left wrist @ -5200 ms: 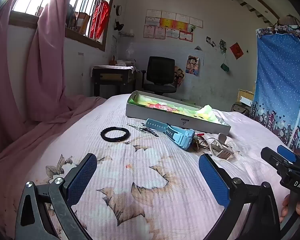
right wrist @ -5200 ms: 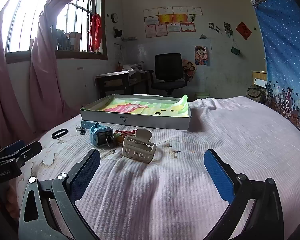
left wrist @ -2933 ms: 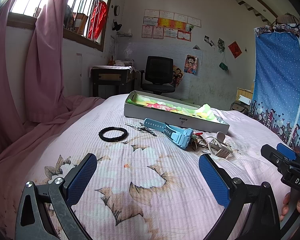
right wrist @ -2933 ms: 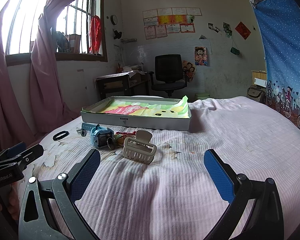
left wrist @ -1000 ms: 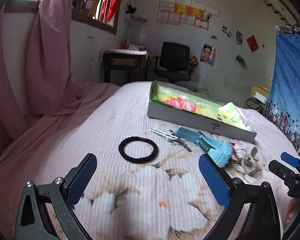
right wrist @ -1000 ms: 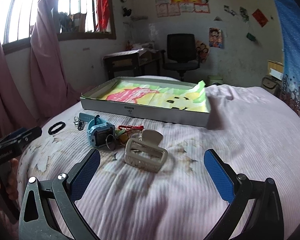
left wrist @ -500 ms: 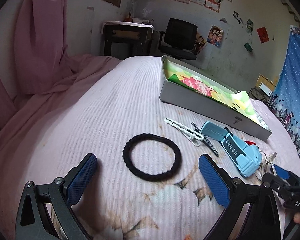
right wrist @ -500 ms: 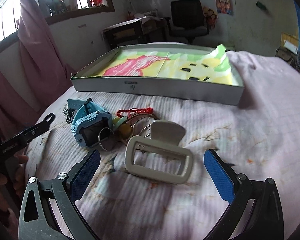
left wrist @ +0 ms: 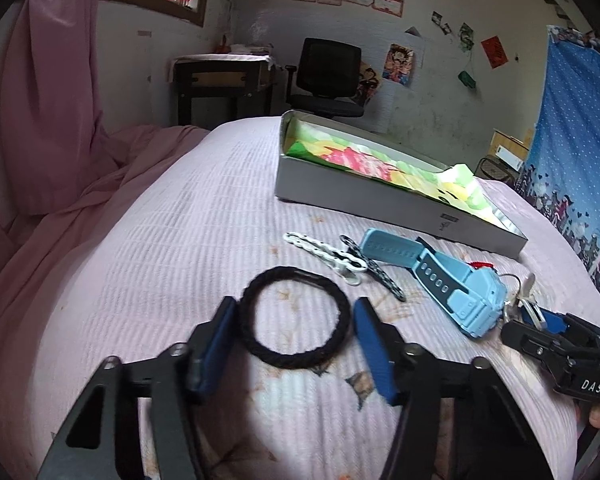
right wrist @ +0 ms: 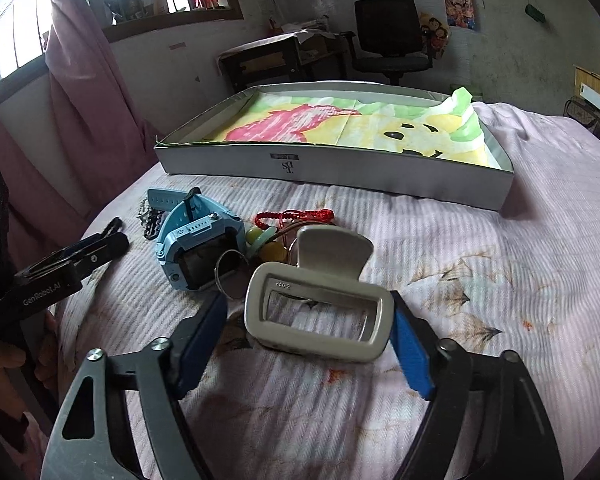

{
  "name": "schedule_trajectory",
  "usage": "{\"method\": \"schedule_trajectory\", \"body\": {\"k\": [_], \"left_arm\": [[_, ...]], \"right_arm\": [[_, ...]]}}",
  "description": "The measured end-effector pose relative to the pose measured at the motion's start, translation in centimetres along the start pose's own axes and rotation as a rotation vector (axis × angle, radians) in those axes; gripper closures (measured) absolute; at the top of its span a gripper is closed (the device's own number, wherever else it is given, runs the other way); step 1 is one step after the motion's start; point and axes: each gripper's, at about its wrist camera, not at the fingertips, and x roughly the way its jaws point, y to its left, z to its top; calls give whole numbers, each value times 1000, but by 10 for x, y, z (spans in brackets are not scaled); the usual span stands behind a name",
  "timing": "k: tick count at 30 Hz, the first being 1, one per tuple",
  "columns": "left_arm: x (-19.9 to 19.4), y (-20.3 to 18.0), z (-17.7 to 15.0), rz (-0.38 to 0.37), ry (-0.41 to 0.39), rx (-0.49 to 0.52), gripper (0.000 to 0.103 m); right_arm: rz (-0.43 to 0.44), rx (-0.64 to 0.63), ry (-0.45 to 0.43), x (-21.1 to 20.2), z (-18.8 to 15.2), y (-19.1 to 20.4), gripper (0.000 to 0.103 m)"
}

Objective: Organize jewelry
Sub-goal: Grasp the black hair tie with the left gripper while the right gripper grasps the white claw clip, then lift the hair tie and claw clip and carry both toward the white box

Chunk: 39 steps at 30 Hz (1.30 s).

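Pink ribbed bedding (left wrist: 204,216) fills both views, with a curtain (left wrist: 48,92) at the left edge and a black chair (left wrist: 328,76) against the far wall. At lower centre of the left view, the left gripper (left wrist: 294,330) brackets a black hair tie (left wrist: 294,322): its left pad touches the ring, the right pad sits just beside it, so the jaws are parted rather than clamped. Right of the tie lie white and black chains (left wrist: 340,260) and a blue watch (left wrist: 444,280); the grey box (left wrist: 380,204) with its colourful lining sits above them. At lower centre of the right view, the right gripper (right wrist: 308,318) straddles a beige hair claw (right wrist: 320,316), the right pad touching its end, the left pad apart, jaws parted. Left of the claw are the watch (right wrist: 198,244), a key ring (right wrist: 231,270), beads (right wrist: 266,242) and a red cord (right wrist: 296,216), with the box (right wrist: 340,168) in the upper half.
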Motion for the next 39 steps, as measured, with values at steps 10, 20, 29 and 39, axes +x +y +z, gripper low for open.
{"method": "schedule_trajectory", "body": {"k": [10,20,29,39], "left_arm": [[-13,-13,-11,-29,-28,82,76],[-30,-26,-23,-70,-59,108,92],[-39,-41,-33,-99,-59,127,92],[-38,-44,-35,-96,-45,126,92]], "right_arm": [[9,-3,-48,-9,-5,-1,38],[32,7,-83,-11,-10,-2,45],[43,-31,-102,-17,-15,6,45],[122,46,-21,2,-14,-12,45]]}}
